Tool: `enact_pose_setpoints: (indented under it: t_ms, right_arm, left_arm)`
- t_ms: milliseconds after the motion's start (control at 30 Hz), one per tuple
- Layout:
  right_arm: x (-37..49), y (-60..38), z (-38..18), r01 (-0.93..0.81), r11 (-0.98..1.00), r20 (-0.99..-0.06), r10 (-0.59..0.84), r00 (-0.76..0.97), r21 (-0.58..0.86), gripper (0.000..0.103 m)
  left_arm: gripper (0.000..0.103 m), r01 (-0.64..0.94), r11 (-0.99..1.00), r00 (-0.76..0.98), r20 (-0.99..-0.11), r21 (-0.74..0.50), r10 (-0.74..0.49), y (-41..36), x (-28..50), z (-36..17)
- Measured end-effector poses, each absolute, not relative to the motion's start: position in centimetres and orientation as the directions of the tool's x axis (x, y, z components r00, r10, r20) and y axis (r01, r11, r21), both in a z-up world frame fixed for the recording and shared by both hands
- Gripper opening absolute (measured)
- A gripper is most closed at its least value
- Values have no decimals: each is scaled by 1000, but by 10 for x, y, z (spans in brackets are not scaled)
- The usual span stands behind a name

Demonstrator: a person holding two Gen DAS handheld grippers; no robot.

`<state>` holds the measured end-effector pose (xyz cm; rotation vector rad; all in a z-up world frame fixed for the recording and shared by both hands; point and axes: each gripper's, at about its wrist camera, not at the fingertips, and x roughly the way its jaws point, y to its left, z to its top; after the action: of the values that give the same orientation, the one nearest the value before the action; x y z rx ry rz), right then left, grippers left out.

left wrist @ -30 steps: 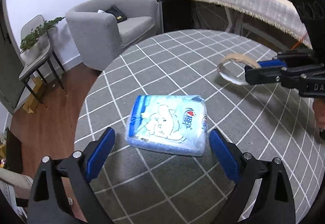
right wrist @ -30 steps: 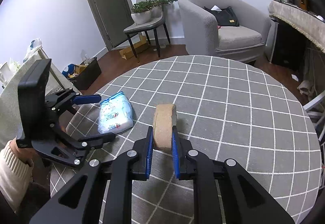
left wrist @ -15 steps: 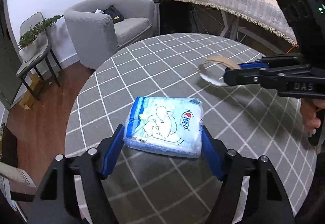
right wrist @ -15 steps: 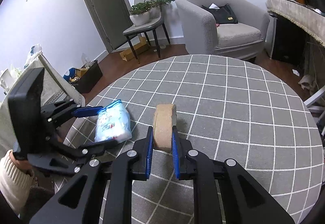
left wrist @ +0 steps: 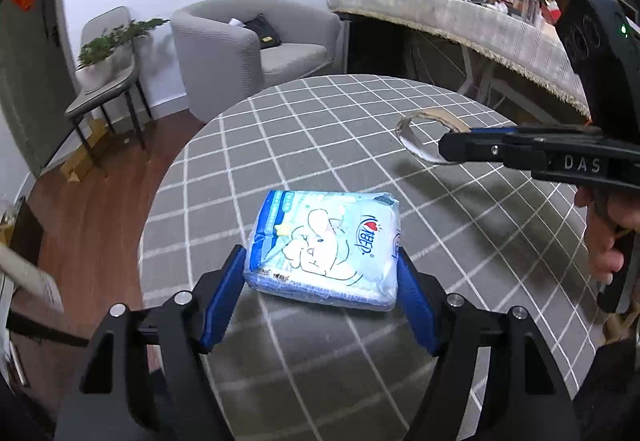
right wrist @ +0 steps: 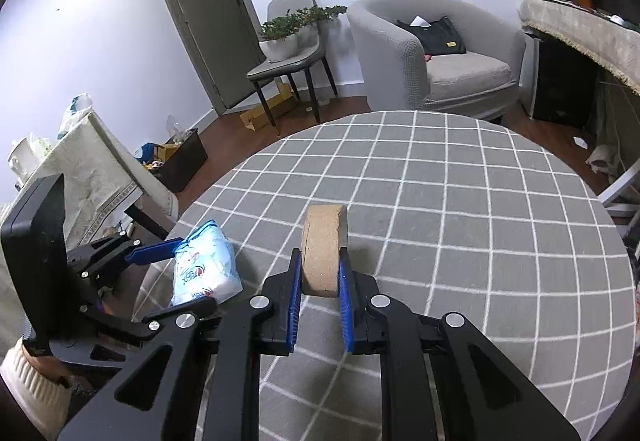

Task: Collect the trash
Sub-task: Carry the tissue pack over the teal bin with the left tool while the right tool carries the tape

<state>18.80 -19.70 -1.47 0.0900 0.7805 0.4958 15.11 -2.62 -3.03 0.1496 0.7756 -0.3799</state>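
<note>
A blue-and-white tissue pack sits between the blue pads of my left gripper, which is shut on its two sides and holds it just above the grey checked round table, over its near left part. In the right wrist view the same pack shows in the left gripper at the table's left edge. My right gripper is shut on a brown cardboard tape ring, held upright over the table. From the left wrist view the ring sticks out past the right gripper.
A grey armchair with a black bag stands beyond the table. A chair with potted plants is near the door. A cloth-covered counter runs along the right. A box of clutter sits on the floor at left.
My left gripper's jaws came together onto the tissue pack and lifted it toward the table's left edge. The right gripper, still gripping the ring, shifted slightly.
</note>
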Motion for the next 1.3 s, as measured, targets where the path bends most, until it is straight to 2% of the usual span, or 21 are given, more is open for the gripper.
enact_pose_setpoints:
  t_ms: [267, 500, 700, 1033, 1300]
  right_arm:
    - [170, -176, -18, -424, 868, -646, 481, 592, 257, 17]
    - [161, -145, -19, -454, 855, -637, 498, 589, 249, 17]
    - [155, -106, -17, -511, 831, -628, 521, 579, 219, 17]
    - [149, -42, -15, -589, 786, -631, 556, 542, 187, 17]
    - [146, -2, -19, -626, 754, -636, 586, 502, 200, 17]
  left_arm:
    - [74, 244, 970, 724, -669, 18, -170, -1, 115, -28]
    - [74, 171, 985, 772, -621, 3, -132, 36, 91, -19]
    - [74, 86, 996, 782, -619, -15, -76, 82, 83, -22]
    - [74, -15, 1000, 724, -689, 25, 29, 136, 80, -47]
    - [74, -29, 1000, 638, -770, 2, 20, 168, 78, -81]
